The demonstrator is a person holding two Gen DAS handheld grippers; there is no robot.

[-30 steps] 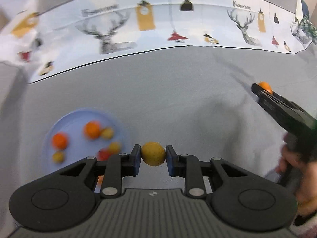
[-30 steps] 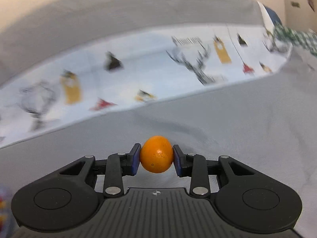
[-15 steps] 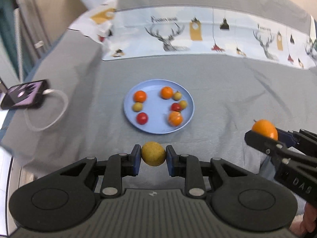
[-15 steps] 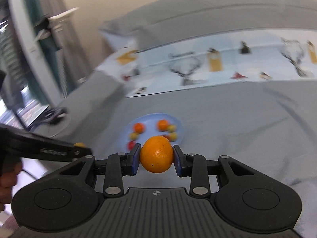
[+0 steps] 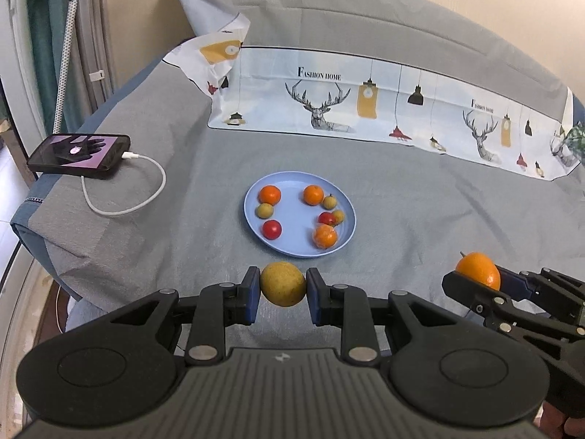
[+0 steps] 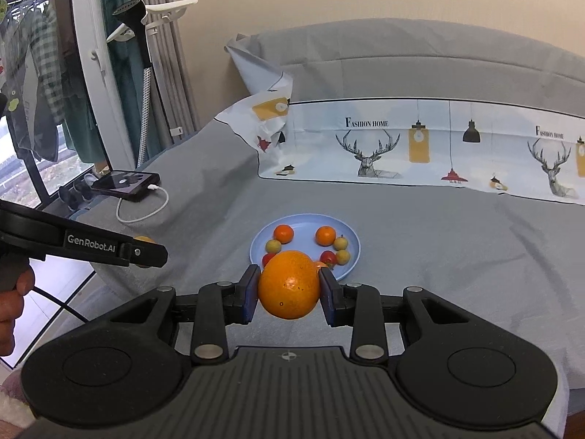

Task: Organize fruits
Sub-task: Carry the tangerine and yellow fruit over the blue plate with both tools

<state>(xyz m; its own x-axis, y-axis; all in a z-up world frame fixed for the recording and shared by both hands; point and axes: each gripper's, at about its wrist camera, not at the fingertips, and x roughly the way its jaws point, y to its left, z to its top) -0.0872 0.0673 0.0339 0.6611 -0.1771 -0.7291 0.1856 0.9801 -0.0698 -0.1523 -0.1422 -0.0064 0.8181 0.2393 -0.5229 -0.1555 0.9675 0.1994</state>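
While both my hands hang over the near edge of the bed, each carries one fruit toward the plate.

Far left, bed's left edge: phone (image 5: 79, 155), glossy and flat, its white cable (image 5: 146, 183) looping on the grey bedsheet (image 5: 420, 197); not part of the job.

Left gripper (image 5: 283, 292): fingers pinching a yellow fruit (image 5: 282, 283), round, dull, faintly speckled skin; the blue pads press its two sides and it hangs clear of the cloth.

Middle of the bed: blue plate (image 5: 292, 183), shallow, smooth, round. It holds small oranges, pale yellowish fruits and red ones, loosely ringed, with the centre bare.

Right gripper (image 6: 289, 294): fingers pinching an orange (image 6: 289, 284), larger, glossy, pitted peel, gripped at its widest part.

Far edge of the bed: printed cloth (image 5: 365, 106) with deer and lamps, thin and creased.

Step in hand, as I judge it: carrying, with both fruits short of the plate and nearer the bed's front edge.

Next move calls for: reaching forward over the rim, lowering into the bare centre or beside like fruit, and easing the fingers apart low, since round fruit on a smooth plate will likely roll.
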